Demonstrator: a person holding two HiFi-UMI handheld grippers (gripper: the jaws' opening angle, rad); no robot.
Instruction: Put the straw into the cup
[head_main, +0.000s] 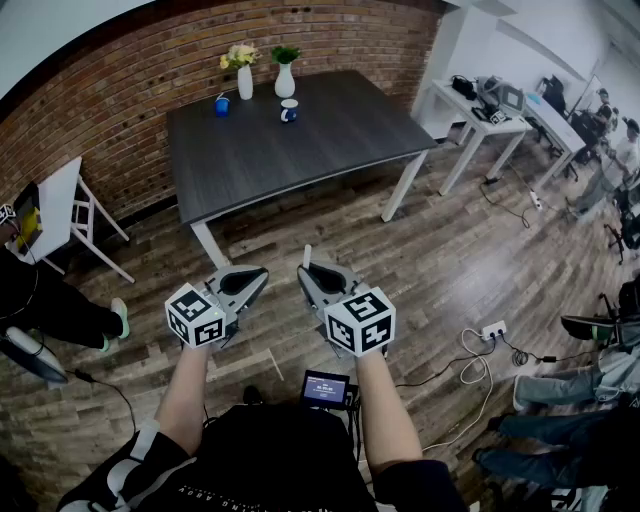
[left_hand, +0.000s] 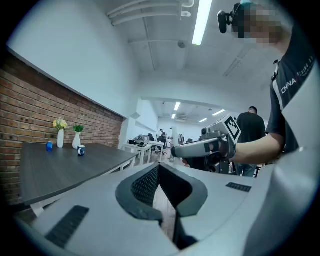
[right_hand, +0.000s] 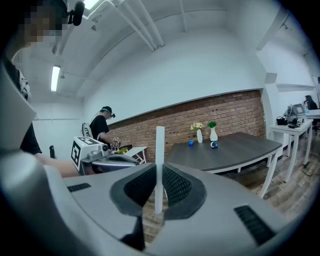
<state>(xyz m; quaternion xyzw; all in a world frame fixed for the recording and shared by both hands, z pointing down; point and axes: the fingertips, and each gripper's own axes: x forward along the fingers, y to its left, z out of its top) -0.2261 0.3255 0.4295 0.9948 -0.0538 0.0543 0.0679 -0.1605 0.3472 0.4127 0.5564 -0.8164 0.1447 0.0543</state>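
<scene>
1. Right gripper (right_hand: 159, 171): jaws narrow, clamped on white straw (right_hand: 159, 145). Straw upright, top sticks up past jaw tips.
2. Left gripper (left_hand: 159, 169): jaws together, nothing btwn. Level w/ right gripper, beside it, not touching.
3. Blue-white cup (head_main: 288, 110): on dark bench (head_main: 330, 140), far side nr brick wall (head_main: 120, 90), well apart from straw.
4. Same bench, nr cup: small blue item (head_main: 221, 104); white vase w/ yellow flowers (head_main: 245, 80); white vase w/ green plant (head_main: 285, 78).
5. Both grippers over wood floor (head_main: 450, 270), short of bench.

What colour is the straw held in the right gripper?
White. The straw shows best in the right gripper view.
</scene>
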